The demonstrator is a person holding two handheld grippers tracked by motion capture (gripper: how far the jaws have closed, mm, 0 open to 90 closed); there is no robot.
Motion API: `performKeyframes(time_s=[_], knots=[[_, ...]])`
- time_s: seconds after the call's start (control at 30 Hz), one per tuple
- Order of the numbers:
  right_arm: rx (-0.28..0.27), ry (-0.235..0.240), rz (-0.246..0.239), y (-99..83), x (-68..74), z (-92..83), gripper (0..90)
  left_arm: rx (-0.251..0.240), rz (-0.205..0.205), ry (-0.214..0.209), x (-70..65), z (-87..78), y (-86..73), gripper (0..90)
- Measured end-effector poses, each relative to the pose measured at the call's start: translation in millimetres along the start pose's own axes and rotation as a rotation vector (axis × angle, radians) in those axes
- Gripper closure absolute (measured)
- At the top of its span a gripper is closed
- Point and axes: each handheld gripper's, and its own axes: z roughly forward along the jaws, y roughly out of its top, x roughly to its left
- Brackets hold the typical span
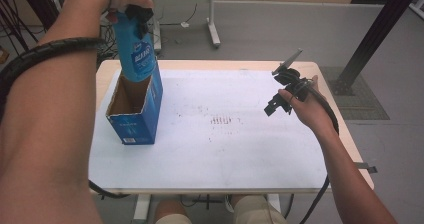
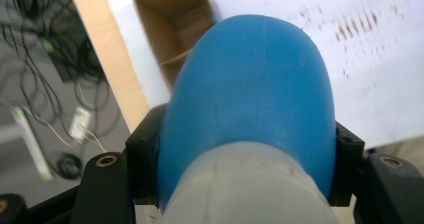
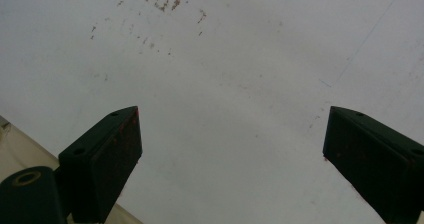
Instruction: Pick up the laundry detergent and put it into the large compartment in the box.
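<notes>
Blue plastic bottle (image 1: pixel 136 51) hangs above the open cardboard box (image 1: pixel 135 111) at the table's (image 1: pixel 225 154) left side, clamped near its top by the left gripper (image 1: pixel 137 11). Right gripper (image 1: pixel 280 101) hovers with jaws wide apart, empty.

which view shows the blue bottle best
The high view: the blue bottle hangs label-out from the left gripper above the open blue box. The left gripper view gives just its blurred shoulder and white neck up close; the right gripper view faces the table.
</notes>
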Motion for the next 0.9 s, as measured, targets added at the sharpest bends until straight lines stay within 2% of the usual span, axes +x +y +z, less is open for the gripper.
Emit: performKeyframes(time_s=[0.03,0.07,0.1,0.33,0.6,0.77,0.9], knots=[[-0.003,0.001,-0.001,-0.4,-1.0,-0.4,8.8,0.009,-0.059,0.000,8.6,1.5,-0.4,36.7],[-0.003,0.001,-0.001,-0.4,-1.0,-0.4,8.8,0.009,-0.059,0.000,8.6,1.5,-0.4,36.7],[-0.004,0.002,0.003,-0.5,-2.7,-0.9,8.8,0.009,-0.076,0.001,10.7,2.1,-1.1,36.7],[-0.006,0.004,0.004,-1.3,-6.9,-2.4,8.7,0.007,-0.225,-0.002,33.5,0.4,-8.8,36.7],[-0.011,0.003,0.011,-3.8,-11.0,-5.5,8.7,-0.017,-0.369,0.010,45.5,4.4,-17.2,36.6],[-0.012,-0.002,0.006,-2.9,-8.6,-6.5,8.8,-0.032,-0.415,0.000,50.4,7.9,-22.1,36.7],[-0.010,-0.001,0.004,-2.6,-7.6,-6.9,8.8,-0.031,-0.425,-0.008,53.6,11.3,-23.4,36.8]])
